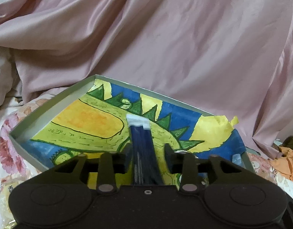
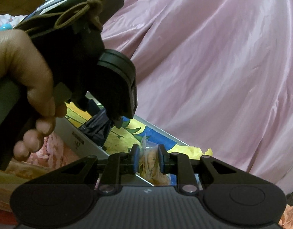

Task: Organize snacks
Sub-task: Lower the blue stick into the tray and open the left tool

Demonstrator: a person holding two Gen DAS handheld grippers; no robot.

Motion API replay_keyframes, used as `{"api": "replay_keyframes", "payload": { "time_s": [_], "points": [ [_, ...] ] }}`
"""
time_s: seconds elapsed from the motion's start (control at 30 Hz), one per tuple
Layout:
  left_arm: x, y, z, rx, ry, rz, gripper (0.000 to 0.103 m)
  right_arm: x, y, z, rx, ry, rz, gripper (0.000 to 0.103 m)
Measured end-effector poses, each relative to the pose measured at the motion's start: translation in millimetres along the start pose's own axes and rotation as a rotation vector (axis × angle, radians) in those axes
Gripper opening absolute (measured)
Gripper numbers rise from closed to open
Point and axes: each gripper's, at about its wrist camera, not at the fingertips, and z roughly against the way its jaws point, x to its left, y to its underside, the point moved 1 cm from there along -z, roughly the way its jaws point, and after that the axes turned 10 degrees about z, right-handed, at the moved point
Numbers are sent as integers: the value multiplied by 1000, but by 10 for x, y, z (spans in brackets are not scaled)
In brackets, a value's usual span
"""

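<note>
A shallow grey box (image 1: pixel 51 105) lined with a painted yellow, green and blue drawing lies on the bedding. A dark blue snack packet (image 1: pixel 142 152) with a white end rests in it, pointing away from me. My left gripper (image 1: pixel 148 148) stands open around that packet, with a gap on the right side. In the right wrist view my right gripper (image 2: pixel 148 158) is shut on a clear packet of yellowish snacks (image 2: pixel 148 160) over the box's near wall (image 2: pixel 85 143). A hand (image 2: pixel 22 72) holds the left gripper above the dark packet (image 2: pixel 96 127).
Pink satin cloth (image 1: pixel 165 38) rises behind the box. Floral bedding (image 1: pixel 5 145) surrounds it. A pale snack packet (image 1: pixel 5 200) lies at the lower left, and crumpled orange cloth (image 1: pixel 287 162) at the right. The drawing's torn yellow edge (image 1: pixel 228 120) sticks over the box's far corner.
</note>
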Motion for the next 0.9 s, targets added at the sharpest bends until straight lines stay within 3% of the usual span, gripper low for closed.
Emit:
{"api": "replay_keyframes", "payload": {
  "time_s": [0.07, 0.2, 0.33, 0.4, 0.6, 0.9],
  "points": [
    [10, 11, 46, -13, -6, -2, 63, -31, -12, -6, 0, -6, -10, 30],
    [70, -2, 161, -30, -1, 12, 80, -43, -46, -40, -3, -17, -42, 50],
    [158, -51, 375, -70, 2, 30, 92, -98, -66, -1, -4, -33, -102, 62],
    [199, -70, 500, -96, 1, 33, 99, -127, -73, 24, -11, -44, -133, 75],
    [327, -85, 882, -172, -8, 9, 102, -98, -121, 188, -52, -30, -145, 97],
    [571, 16, 1404, -236, -29, -29, 102, -116, -182, 538, -100, -24, -201, 103]
  ]
}}
